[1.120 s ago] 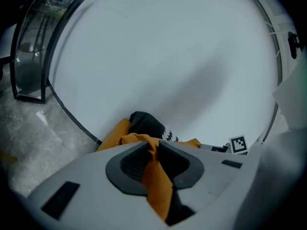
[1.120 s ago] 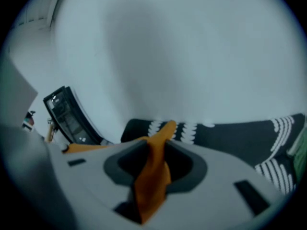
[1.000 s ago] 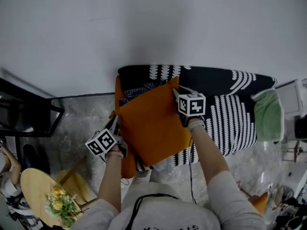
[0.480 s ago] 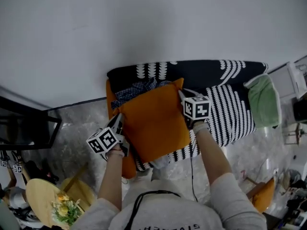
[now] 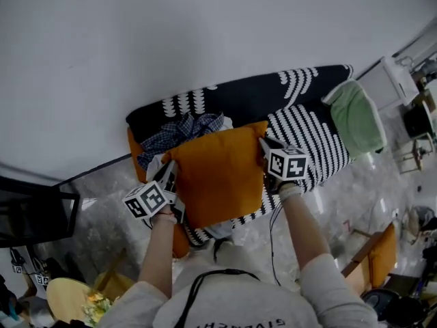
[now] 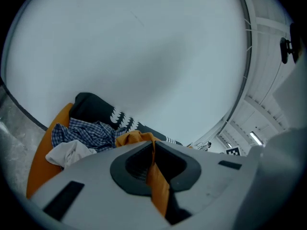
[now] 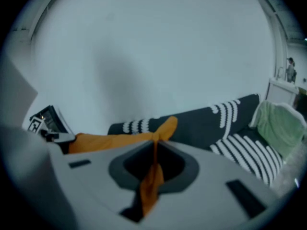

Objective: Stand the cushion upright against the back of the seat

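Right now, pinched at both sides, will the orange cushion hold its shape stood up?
The orange cushion is probably soft: its cover folds thin in the left gripper and right gripper, whose jaws have just been closing on it. Likely light: edge pinches seem to carry it. May slump once released.

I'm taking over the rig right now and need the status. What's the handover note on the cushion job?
Grippers: left gripper and right gripper have just been closing and are now shut on opposite side edges of the orange cushion.
Place: it is held over the striped seat, next to a checked cloth.
Done: cushion gripped.
Left: stand it upright against the seat back.
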`<control>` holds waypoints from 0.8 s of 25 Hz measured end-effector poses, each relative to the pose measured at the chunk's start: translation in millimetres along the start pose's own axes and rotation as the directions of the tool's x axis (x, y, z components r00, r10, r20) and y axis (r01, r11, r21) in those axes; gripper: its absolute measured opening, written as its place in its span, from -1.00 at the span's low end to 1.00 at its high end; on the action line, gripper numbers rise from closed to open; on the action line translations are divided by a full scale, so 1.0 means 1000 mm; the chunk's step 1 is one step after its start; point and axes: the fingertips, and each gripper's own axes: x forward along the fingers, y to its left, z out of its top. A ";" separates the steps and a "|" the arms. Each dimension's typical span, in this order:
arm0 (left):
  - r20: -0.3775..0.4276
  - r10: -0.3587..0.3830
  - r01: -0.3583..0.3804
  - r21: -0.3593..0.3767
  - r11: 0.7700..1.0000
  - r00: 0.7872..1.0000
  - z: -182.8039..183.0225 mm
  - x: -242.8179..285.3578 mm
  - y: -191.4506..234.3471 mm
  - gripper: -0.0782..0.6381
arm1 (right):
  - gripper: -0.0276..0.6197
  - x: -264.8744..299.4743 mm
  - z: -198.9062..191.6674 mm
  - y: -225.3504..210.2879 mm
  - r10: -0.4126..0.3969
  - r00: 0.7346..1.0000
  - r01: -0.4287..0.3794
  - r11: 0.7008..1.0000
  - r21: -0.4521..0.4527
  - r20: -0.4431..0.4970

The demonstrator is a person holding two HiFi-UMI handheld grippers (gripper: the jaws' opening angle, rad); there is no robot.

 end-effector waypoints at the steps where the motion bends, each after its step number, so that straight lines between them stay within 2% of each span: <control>1: -0.011 -0.013 0.013 0.007 1.000 1.000 -0.002 0.004 -0.007 -0.67 | -0.79 -0.009 -0.004 -0.007 -0.013 1.000 0.013 1.000 0.012 0.005; 6: -0.047 -0.082 0.084 0.043 0.996 0.996 -0.015 0.021 -0.046 -0.67 | -0.80 -0.048 -0.022 -0.038 -0.070 0.997 0.068 0.995 0.069 0.031; 14: -0.090 -0.125 0.133 0.082 0.988 0.988 -0.044 0.038 -0.100 -0.67 | -0.80 -0.095 -0.052 -0.084 -0.111 0.993 0.102 0.983 0.154 0.049; 20: -0.112 -0.150 0.161 0.098 0.982 0.982 -0.066 0.056 -0.148 -0.67 | -0.81 -0.127 -0.055 -0.125 -0.125 0.989 0.107 0.975 0.194 0.080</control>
